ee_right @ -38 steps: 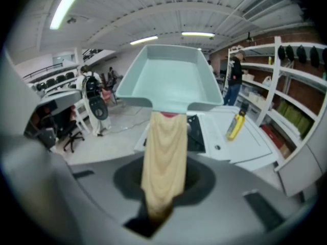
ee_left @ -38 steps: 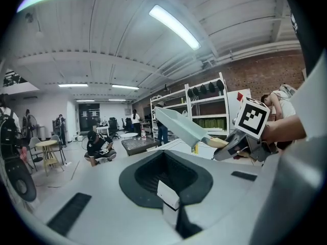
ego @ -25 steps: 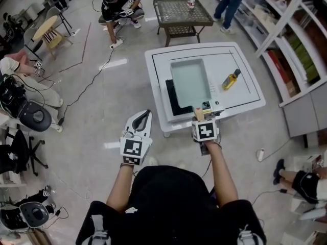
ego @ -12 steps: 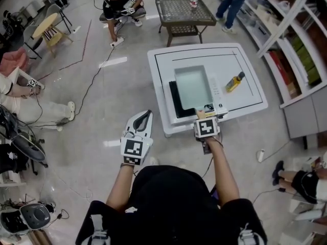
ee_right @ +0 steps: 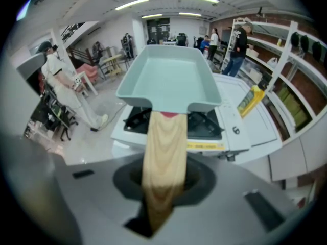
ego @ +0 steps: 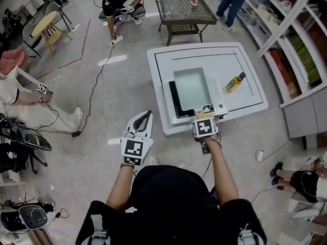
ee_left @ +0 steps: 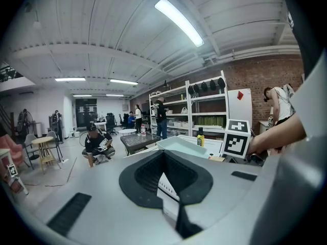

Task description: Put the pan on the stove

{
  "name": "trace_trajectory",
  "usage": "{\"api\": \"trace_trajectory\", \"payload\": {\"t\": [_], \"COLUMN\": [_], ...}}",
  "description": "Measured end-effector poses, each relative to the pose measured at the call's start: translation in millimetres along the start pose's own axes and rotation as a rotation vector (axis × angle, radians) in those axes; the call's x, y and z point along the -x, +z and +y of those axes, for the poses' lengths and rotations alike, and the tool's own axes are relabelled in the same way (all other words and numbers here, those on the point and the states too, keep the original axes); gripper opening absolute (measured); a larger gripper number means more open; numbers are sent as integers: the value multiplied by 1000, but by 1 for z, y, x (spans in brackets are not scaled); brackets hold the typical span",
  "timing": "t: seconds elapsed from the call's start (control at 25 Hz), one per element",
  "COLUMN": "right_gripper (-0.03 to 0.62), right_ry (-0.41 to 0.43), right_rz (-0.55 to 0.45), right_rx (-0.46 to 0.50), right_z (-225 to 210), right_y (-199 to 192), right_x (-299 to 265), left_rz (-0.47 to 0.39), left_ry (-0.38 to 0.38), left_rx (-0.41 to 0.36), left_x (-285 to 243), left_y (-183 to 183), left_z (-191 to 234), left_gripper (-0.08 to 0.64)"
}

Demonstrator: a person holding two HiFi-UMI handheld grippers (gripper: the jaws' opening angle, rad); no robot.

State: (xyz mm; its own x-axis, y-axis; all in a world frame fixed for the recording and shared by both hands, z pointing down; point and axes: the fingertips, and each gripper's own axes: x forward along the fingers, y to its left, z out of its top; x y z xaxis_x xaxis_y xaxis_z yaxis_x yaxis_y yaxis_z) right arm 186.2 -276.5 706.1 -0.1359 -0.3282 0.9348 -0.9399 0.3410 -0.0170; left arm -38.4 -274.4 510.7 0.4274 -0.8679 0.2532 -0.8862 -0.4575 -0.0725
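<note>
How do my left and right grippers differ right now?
The right gripper is shut on the pan's wooden handle; the left gripper holds nothing, its jaws together. The right gripper is at the near edge of the white table, with the pan over the stove; the left gripper is beside the table, over the floor. Both carry a marker cube.

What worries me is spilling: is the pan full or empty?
Empty: the right gripper view looks into the pan and shows only its bare pale-green bottom, with nothing lying in it.
</note>
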Motion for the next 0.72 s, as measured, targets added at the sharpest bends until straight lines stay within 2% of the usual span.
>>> {"api": "trace_trajectory", "payload": {"t": [0.28, 0.52, 0.72], "right_gripper": [84, 86, 86], "right_ry": [-14, 8, -20], "right_rz": [-7, 18, 21], "right_rx": [14, -4, 11], "right_z": [2, 6, 6], "right_y": [5, 0, 3], "right_x": [-7, -13, -15], "left_rz": [5, 7, 10], "left_ry": [0, 5, 8], "left_rx": [6, 9, 12], "left_x": [0, 0, -1], "left_y": [-3, -5, -6], "left_z": [3, 5, 9], "left_gripper": [25, 25, 25]}}
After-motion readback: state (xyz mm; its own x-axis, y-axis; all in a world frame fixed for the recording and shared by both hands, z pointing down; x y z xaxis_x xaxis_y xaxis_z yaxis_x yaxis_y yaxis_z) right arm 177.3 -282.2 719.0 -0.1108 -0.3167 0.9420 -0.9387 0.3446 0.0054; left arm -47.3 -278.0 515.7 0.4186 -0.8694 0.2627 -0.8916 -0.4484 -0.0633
